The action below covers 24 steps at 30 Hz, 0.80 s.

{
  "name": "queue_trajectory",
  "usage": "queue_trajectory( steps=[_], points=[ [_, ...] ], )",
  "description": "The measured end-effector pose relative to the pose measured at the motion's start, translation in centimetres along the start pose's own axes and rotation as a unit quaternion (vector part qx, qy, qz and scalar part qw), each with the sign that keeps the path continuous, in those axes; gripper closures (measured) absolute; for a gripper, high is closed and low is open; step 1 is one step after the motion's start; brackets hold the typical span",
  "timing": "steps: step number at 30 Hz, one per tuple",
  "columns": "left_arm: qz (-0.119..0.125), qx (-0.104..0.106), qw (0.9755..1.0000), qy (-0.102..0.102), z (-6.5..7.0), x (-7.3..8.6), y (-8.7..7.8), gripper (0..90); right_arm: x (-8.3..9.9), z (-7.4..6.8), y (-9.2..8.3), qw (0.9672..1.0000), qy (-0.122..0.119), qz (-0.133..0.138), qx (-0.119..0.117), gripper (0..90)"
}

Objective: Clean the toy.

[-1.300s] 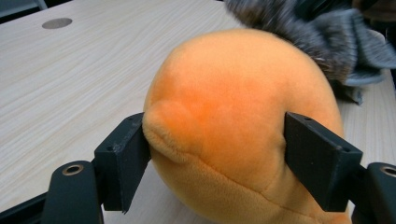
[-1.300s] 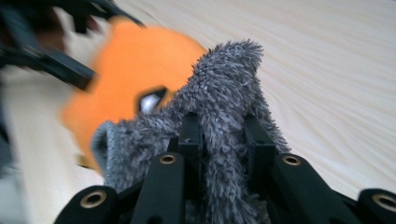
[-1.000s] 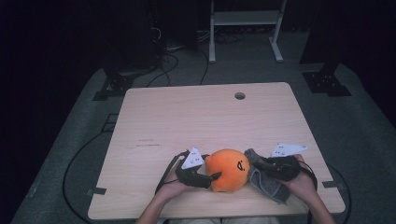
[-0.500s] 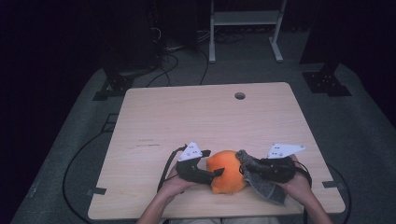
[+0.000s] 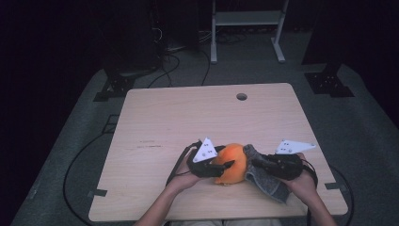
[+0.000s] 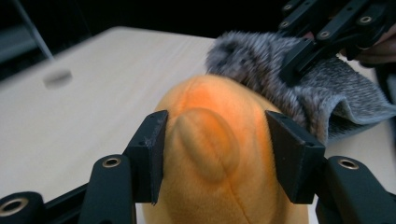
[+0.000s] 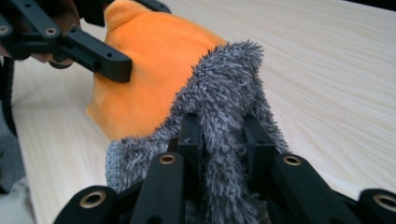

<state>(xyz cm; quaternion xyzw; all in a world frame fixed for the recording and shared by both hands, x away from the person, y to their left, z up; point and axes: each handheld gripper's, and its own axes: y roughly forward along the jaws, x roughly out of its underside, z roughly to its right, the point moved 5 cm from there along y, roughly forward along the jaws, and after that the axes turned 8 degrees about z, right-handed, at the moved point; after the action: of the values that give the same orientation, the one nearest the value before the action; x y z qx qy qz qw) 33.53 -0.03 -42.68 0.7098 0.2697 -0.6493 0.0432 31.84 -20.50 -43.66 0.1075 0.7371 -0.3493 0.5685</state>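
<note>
An orange plush toy (image 5: 231,162) lies near the table's front edge, between the two grippers. My left gripper (image 5: 225,165) comes at it from the left. Its jaws have just been closing, and in the left gripper view the pads (image 6: 152,149) press into both sides of the plush toy (image 6: 210,186). My right gripper (image 5: 256,165) is shut on the edge of a grey fuzzy sock (image 5: 272,186). In the right gripper view the sock (image 7: 224,93) lies against the plush toy (image 7: 154,56), bunched between the jaws.
The light wooden table (image 5: 188,117) has a round cable hole (image 5: 242,96) near its far edge. A black cable (image 5: 176,165) trails from the left gripper across the table. A white rack's legs (image 5: 214,52) stand on the floor behind.
My left gripper has lifted slightly, moved in on the plush toy and its jaws have closed on it. The right gripper, with the sock, has stayed in place.
</note>
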Motion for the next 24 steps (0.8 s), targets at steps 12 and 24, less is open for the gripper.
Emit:
queue_trajectory(
  steps=[12,24],
  points=[
    [-0.042,0.008,0.9974,-0.058,-0.3,2.5,-0.9,27.9,1.1,-3.0,1.8,0.9982,-0.04,-0.035,-0.027,72.5],
    [-0.046,0.013,0.9977,-0.047,0.7,3.6,-3.0,14.4,-0.9,-3.3,2.0,0.9984,-0.045,-0.005,-0.033,72.6]
  ],
)
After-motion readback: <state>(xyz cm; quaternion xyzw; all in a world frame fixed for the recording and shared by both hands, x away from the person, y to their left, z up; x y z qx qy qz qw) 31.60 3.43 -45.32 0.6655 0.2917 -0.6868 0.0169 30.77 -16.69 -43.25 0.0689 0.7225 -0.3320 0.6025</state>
